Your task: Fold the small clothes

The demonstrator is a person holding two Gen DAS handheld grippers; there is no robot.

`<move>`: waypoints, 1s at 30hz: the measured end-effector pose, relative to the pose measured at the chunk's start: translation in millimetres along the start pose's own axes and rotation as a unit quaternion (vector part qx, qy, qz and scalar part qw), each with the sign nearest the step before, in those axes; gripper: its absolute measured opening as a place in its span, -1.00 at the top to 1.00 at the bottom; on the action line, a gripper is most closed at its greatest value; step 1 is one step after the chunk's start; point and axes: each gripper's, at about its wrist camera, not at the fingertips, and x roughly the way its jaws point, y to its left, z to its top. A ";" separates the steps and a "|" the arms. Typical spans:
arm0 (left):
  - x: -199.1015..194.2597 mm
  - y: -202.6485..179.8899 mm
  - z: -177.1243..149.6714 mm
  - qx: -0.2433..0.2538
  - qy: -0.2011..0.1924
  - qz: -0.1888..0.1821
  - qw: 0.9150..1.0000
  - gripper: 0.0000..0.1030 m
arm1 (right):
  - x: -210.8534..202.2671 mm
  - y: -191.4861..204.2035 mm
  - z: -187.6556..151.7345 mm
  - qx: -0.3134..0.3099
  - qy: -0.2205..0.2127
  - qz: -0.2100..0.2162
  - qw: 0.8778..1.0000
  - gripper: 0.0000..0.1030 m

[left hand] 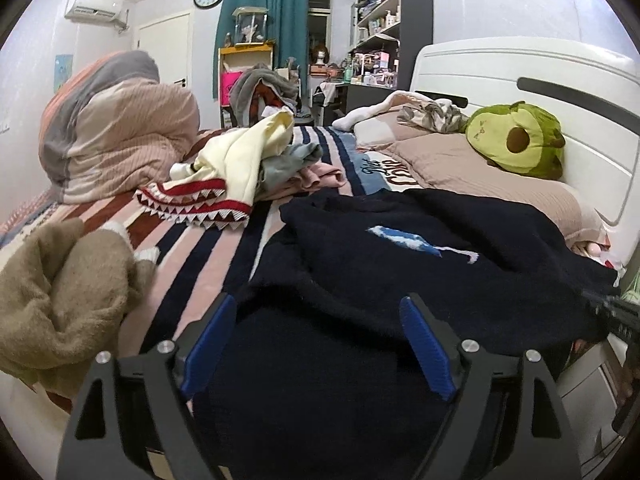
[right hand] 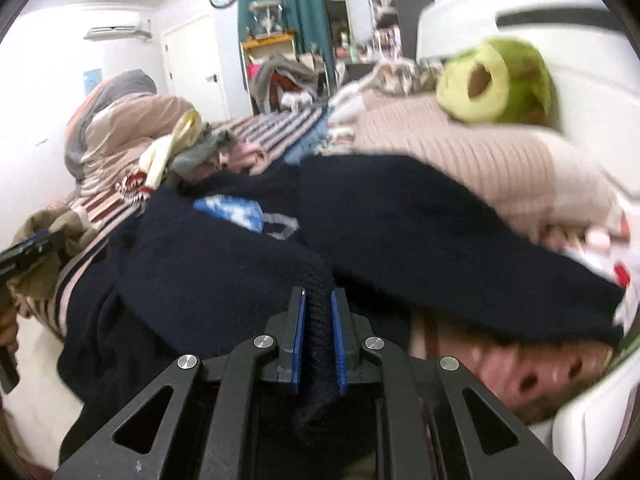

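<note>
A dark navy knit sweater (left hand: 400, 264) with a blue and white patch lies spread on the striped bedspread (left hand: 208, 248). My left gripper (left hand: 318, 320) is open, its blue pads apart just above the sweater's near edge. My right gripper (right hand: 319, 312) is shut on a ribbed fold of the navy sweater (right hand: 240, 272) and lifts it slightly. The right gripper also shows at the right edge of the left wrist view (left hand: 618, 316). The left gripper shows at the left edge of the right wrist view (right hand: 28, 252).
A heap of clothes (left hand: 240, 168) with a cream shark-tooth garment lies mid-bed. A tan fleece garment (left hand: 60, 292) is at the near left. A rolled duvet (left hand: 112, 136) is at the far left. Pillows (left hand: 480, 172), an avocado plush (left hand: 520, 140) and the white headboard (left hand: 540, 68) are on the right.
</note>
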 end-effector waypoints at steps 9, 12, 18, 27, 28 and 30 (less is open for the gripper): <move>-0.3 -22.4 4.7 0.007 0.003 -0.008 1.000 -0.67 | 1.1 -17.9 -35.6 0.010 0.060 0.000 0.998 0.82; -1.5 -30.0 8.3 0.013 -0.005 -0.010 1.000 -0.67 | -15.6 -42.4 -27.1 0.056 0.016 -0.004 0.998 0.16; -0.9 -39.8 11.7 0.013 -0.012 -0.020 1.000 -0.69 | -17.0 -84.0 -23.2 0.114 -0.007 -0.041 0.993 -0.09; 14.0 -55.2 16.0 0.008 -0.003 -0.027 1.000 -0.69 | 13.3 -115.6 -28.8 0.194 -0.016 0.021 0.981 -0.28; 15.4 -55.4 15.9 0.008 -0.003 -0.026 1.000 -0.69 | 15.5 -117.7 -26.0 0.204 -0.023 0.025 0.978 -0.28; 18.5 -54.8 16.0 0.005 -0.003 -0.022 1.000 -0.69 | 21.1 -123.3 -22.6 0.220 -0.031 0.035 0.974 -0.28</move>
